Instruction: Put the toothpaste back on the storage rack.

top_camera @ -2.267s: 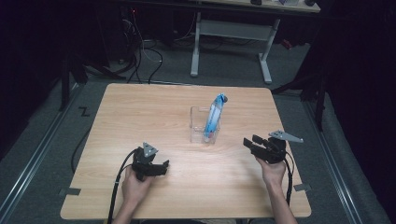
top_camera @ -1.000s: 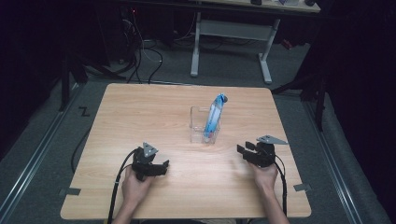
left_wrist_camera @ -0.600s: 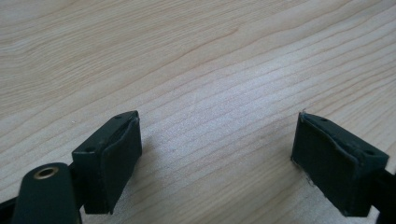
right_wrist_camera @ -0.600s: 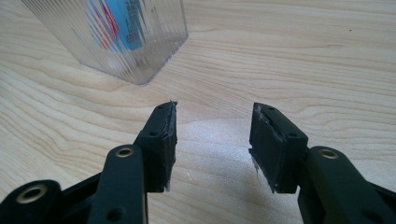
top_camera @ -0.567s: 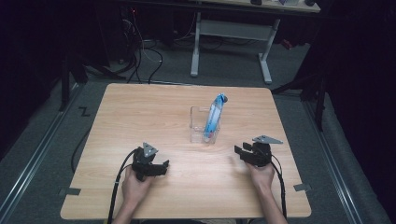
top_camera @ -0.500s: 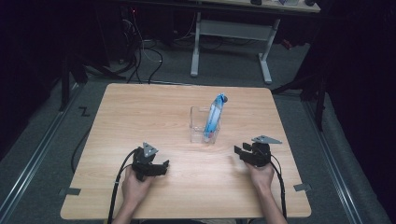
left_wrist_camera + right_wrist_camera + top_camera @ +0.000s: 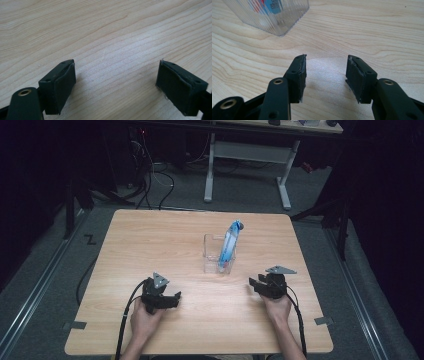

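Here, clear plastic box [image 7: 218, 254] near table centre, upright, open top, w/ blue packet [image 7: 229, 245] standing inside, leaning toward far-right, top poking above rim. In right gripper view, ribbed clear corner of box [image 7: 274, 17] at top left, w/ red/blue print visible through wall; too blurred to read.

Right gripper [image 7: 260, 284] at front-right of table [image 7: 150, 240], near box but apart from it, on near-right side. Held in right hand [image 7: 276, 306], resting low over wood, grey three-cornered plate on top. Jaws spread apart, nothing between, only bare wood grain in gap [image 7: 325, 75]. Released. Pointing roughly toward box.

Left gripper [image 7: 170, 298] at front-left, well apart from box, gripped by left hand [image 7: 142, 320], cable trailing off near edge. Jaws wide apart in left gripper view [image 7: 116, 85], wider than right's, empty, just wood between. Also released. Sitting low, close to tabletop; can't tell if touching.

Beyond table: grey carpet floor [image 7: 240, 195], white desk legs [image 7: 282, 175] at far side, cables [image 7: 160, 175] on floor far left, tape marks [image 7: 324, 321] near table corners.
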{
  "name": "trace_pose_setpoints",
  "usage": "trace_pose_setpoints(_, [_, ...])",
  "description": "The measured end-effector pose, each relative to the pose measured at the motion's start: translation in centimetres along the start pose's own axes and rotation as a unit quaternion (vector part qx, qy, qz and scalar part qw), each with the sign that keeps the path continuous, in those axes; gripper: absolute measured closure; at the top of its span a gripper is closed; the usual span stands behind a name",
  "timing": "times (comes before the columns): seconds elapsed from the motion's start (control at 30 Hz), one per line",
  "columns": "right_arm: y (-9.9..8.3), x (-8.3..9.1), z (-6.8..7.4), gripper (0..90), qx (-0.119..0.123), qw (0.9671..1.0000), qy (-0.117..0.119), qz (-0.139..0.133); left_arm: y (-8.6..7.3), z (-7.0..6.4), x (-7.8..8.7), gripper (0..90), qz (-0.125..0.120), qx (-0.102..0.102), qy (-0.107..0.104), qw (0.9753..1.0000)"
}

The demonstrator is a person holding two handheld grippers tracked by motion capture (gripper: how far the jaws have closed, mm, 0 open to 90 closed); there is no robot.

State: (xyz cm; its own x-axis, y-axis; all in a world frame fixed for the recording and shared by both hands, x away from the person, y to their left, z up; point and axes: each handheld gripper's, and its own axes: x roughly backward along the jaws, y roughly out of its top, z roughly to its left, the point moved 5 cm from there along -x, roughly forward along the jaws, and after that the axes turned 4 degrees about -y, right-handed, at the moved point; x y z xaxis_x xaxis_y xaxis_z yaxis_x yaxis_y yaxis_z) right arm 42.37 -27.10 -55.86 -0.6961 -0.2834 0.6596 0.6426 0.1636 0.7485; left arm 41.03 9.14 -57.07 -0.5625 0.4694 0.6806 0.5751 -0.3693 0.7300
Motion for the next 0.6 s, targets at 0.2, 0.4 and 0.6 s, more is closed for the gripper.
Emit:
trace_pose_setpoints(0.2, [-0.09, -0.25, 0.08, 50.8, 0.008, 0.9999, -0.006, 0.003, 0.0, 0.01, 0.0, 16.1, 0.0, -0.001, 0.0, 1.0])
trace_pose_setpoints(0.4, [-0.19, -0.53, 0.15, 50.5, 0.013, 0.9998, -0.01, 0.008, 0.0, 0.0, 0.0, 16.1, 0.0, 0.0, 0.0, 1.0])
trace_pose_setpoints(0.6, [-0.15, -0.65, 0.28, 50.3, 0.02, 0.9996, -0.016, 0.008, 0.0, 0.0, 0.0, 16.1, 0.0, 0.0, 0.0, 1.0])
